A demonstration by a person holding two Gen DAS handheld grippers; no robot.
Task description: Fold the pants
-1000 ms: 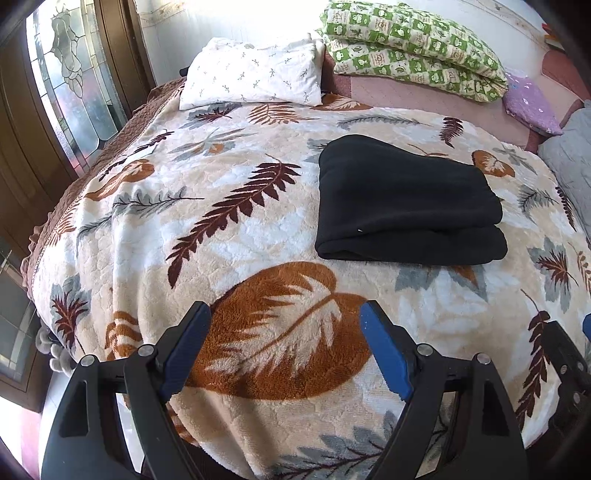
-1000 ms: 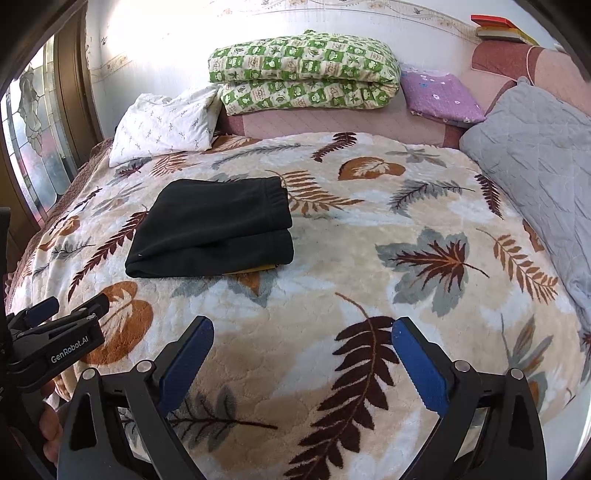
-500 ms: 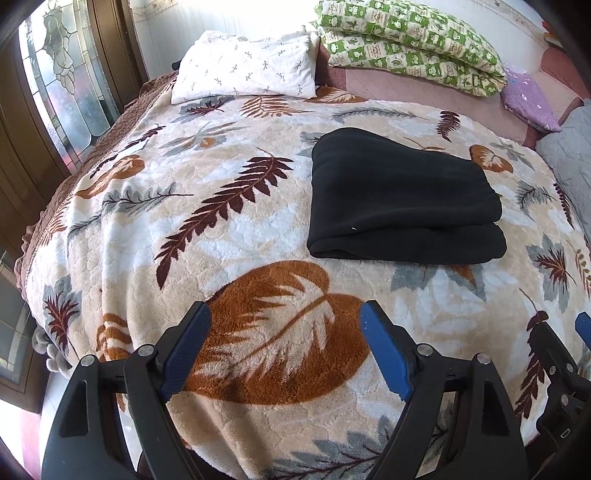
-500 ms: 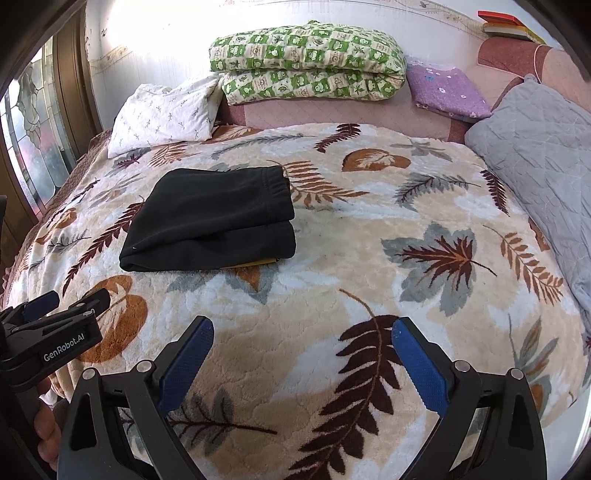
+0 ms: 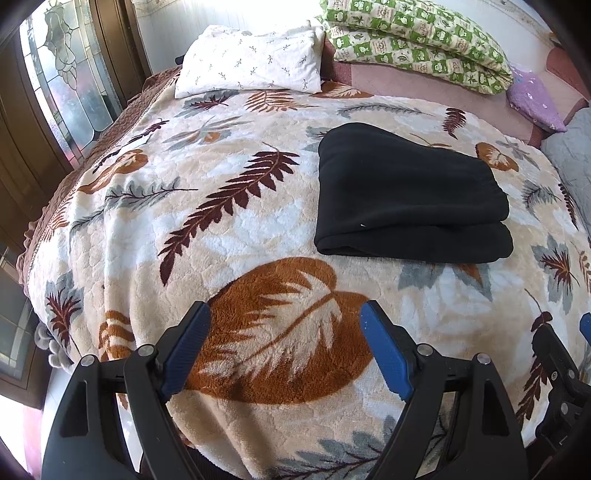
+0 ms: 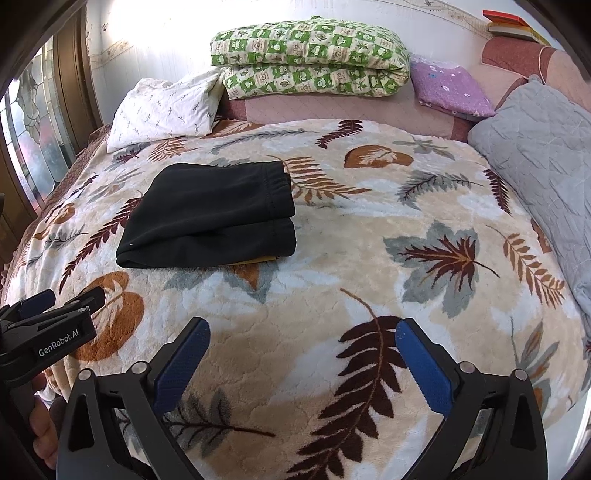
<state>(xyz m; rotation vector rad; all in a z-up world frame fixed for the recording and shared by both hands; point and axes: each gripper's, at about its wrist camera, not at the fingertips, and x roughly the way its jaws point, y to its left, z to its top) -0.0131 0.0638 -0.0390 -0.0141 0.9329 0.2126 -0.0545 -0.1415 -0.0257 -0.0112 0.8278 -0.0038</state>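
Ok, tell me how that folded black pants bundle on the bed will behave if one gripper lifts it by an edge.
The black pants look like soft fleece, so they would probably sag and unfold. The stacked layers appear loose, so likely only the top ones would rise. On the plush blanket, pushing would probably bunch them rather than slide them.

1. A bed wore a cream leaf-print blanket.
2. A white pillow and a green checked quilt lay at its head.
3. Leaded glass in dark wood stood on the left; the white wall was sunlit.
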